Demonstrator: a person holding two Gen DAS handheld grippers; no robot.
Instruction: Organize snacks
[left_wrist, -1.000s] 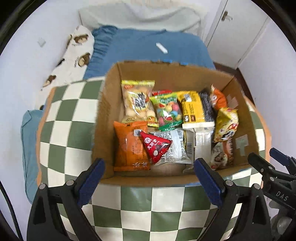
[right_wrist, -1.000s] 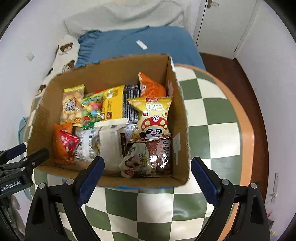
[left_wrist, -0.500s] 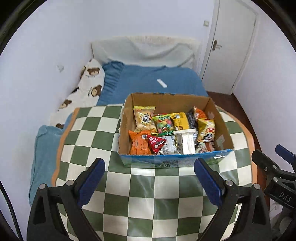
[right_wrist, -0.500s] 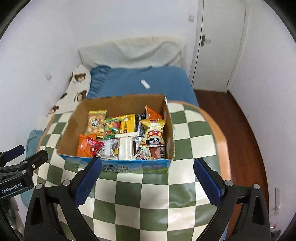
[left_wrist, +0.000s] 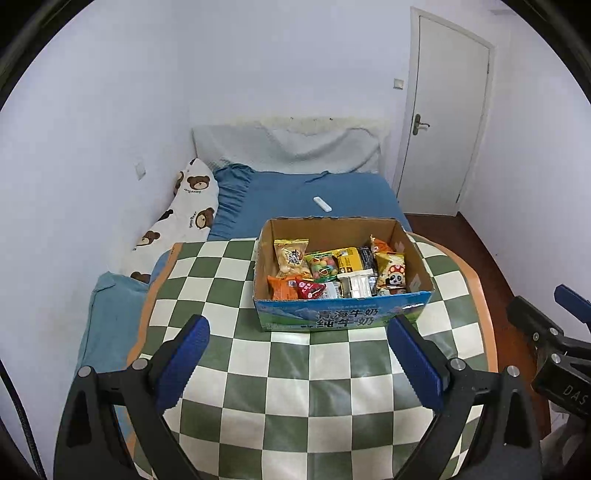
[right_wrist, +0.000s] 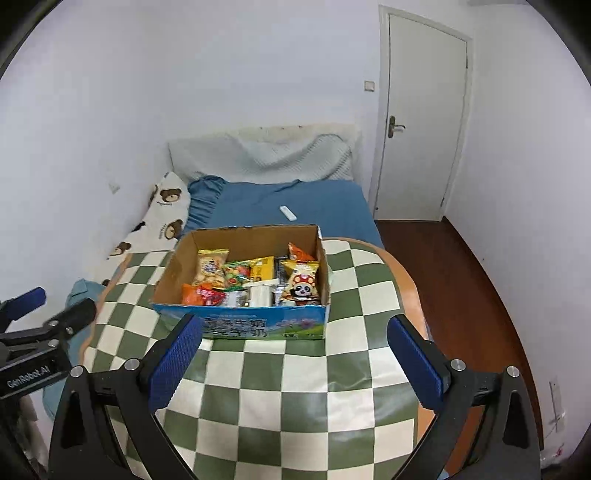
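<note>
The left gripper is hovering wide open and empty, near the front of the cardboard box on the checkered table. Inside the box, the snack packets are lying packed together. The right gripper is likewise gaping, holding nothing. Sorting seems finished; nothing is lying loose outside the box.

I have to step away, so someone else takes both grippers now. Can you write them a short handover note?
Left gripper: jaws open, empty, held back from the box.
Right gripper: jaws open, empty, also held back.
The box sits on the checked table, holding all the visible snacks, packed side by side.
Done: no snacks lie loose on the table.
Left: seemingly nothing; check the packing and finish.
</note>
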